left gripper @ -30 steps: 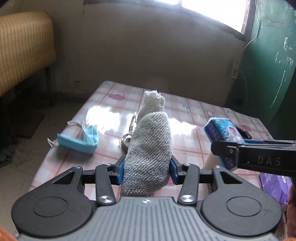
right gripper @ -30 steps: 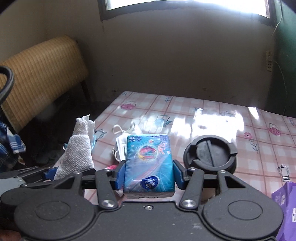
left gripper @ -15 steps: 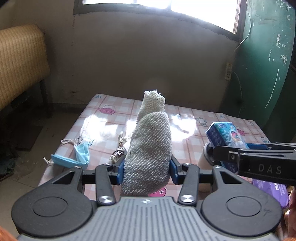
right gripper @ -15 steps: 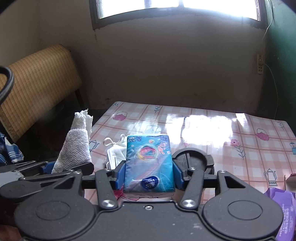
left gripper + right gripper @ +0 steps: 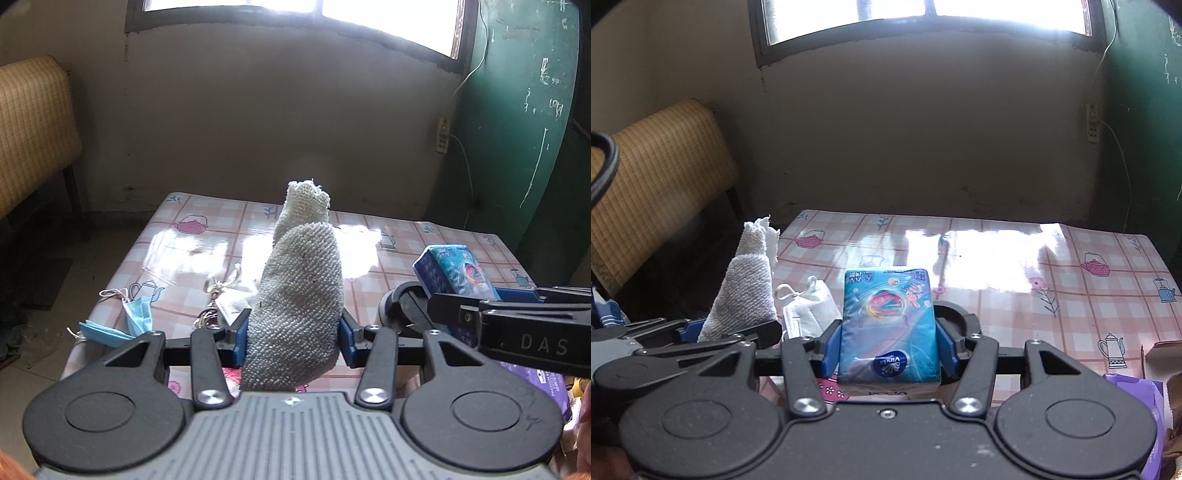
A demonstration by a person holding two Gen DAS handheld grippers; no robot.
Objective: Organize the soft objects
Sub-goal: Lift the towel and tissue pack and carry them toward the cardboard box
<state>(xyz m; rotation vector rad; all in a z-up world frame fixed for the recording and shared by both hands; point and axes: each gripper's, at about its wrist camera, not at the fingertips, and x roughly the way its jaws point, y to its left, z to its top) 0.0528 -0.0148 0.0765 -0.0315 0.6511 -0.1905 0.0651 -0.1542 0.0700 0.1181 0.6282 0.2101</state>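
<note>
My left gripper (image 5: 293,338) is shut on a rolled white towel (image 5: 299,295) that stands up between its blue pads, above the near end of the pink checked table (image 5: 192,254). The same white towel (image 5: 750,291) shows at the left of the right wrist view. My right gripper (image 5: 889,349) is shut on a blue tissue pack (image 5: 888,325), held upright. That tissue pack (image 5: 458,273) and the right gripper appear at the right edge of the left wrist view. Both grippers hang side by side above the table.
On the table lie a blue face mask (image 5: 125,325) at the near left corner, a white face mask (image 5: 809,310) with keys (image 5: 207,317) beside it, a black round lid (image 5: 406,310) and a purple packet (image 5: 1145,410) at the near right. A woven chair (image 5: 653,177) stands left; a green door (image 5: 524,110) right.
Both grippers have risen and drawn back from the table with the towel and the tissue pack still held; more of the wall and window shows, and the table looks lower and farther.
</note>
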